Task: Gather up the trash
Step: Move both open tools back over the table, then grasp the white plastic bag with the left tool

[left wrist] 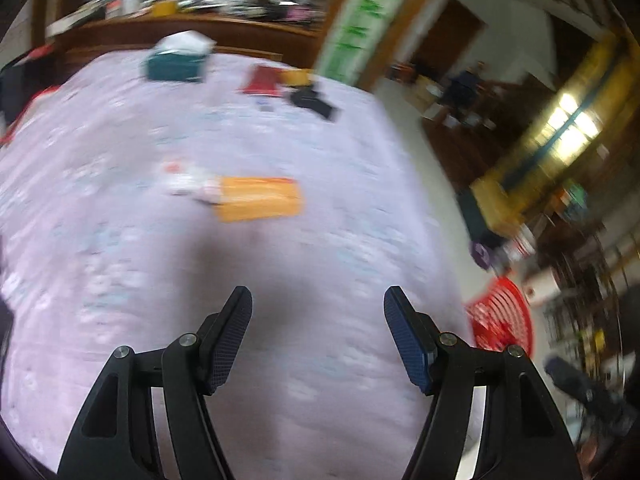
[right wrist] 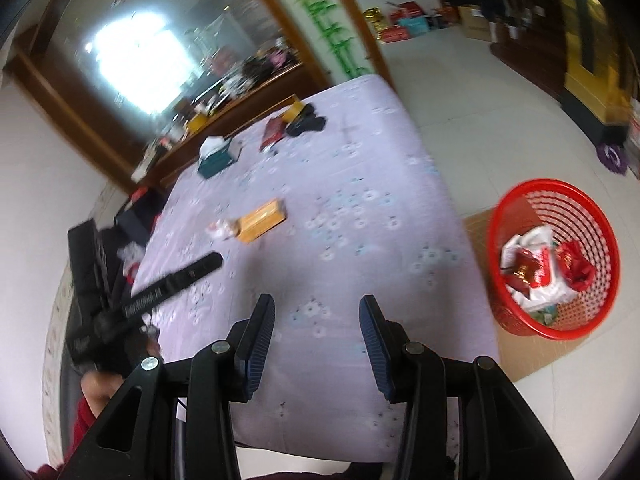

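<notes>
Both empty, jaws spread: left gripper (left wrist: 318, 300), right gripper (right wrist: 316, 308). Ahead on the bed (left wrist: 320, 152): yellow box (left wrist: 258, 199), long axis crosswise to the left jaws, perhaps a wrapper (left wrist: 188, 184) touching it. Left nearer. Basket (right wrist: 554, 260) rightward on the floor.

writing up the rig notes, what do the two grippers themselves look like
Both match. The left gripper and right gripper have black plastic linkage arms with triangular cutouts and silver pivot screws. Each finger ends in a flat, dark blue pad with fine grid texture. In the right view, the left unit's black body carries white lettering, unreadable.
</notes>
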### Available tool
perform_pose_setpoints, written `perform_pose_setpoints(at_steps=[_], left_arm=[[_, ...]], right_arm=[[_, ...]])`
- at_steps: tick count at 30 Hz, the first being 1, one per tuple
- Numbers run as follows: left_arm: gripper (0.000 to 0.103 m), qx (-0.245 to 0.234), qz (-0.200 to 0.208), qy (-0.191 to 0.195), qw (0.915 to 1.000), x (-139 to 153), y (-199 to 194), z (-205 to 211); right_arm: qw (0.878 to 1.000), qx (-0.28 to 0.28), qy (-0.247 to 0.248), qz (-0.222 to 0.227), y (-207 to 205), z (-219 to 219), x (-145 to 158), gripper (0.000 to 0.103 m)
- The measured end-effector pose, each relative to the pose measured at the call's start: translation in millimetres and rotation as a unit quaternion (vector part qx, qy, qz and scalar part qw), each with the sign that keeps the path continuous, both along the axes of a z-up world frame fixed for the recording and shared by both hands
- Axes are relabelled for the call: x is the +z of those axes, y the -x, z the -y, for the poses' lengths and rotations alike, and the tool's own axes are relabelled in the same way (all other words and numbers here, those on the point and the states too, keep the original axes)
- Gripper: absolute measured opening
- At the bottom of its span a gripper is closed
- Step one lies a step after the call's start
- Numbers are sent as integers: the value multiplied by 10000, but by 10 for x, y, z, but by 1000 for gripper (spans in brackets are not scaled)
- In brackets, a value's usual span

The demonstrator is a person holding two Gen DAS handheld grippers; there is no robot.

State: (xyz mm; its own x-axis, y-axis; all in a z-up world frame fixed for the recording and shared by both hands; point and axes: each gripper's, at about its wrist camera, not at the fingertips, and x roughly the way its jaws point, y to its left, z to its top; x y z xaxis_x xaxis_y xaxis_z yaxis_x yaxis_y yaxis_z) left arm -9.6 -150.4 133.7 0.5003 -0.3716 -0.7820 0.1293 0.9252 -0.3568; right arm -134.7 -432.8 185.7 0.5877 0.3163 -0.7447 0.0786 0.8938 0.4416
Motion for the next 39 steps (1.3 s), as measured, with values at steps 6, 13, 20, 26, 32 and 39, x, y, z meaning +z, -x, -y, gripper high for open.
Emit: perform_pose_setpoints(at_steps=[6, 13, 20, 26, 32, 39], left_arm=[[67, 957, -582, 356, 9931, -254, -517, -600], [67, 1640, -1144, 827, 9763, -613, -1161, -752], [58, 2015, -1546, 744, 9643, -987, -1704, -745], [34, 1756, -1645, 630, 9686, -1144, -1876, -663], [33, 1357, -1400, 348, 9802, -1079, -1590, -802], [33, 984, -990, -36, 9902, -903, -914, -1013]], right_arm=[[9994, 262, 188, -103, -222, -273, -68, 48], [9986, 375, 323, -171, -390, -350, -114, 48], [9978, 258, 536, -288, -493, -177, -179, 48], [9973, 195, 591, -397, -613, -35, -219, 48], [9964, 591, 514, -324, -983, -168, -186, 48], [9874, 1470, 241, -529, -1909, -714, -546, 48]])
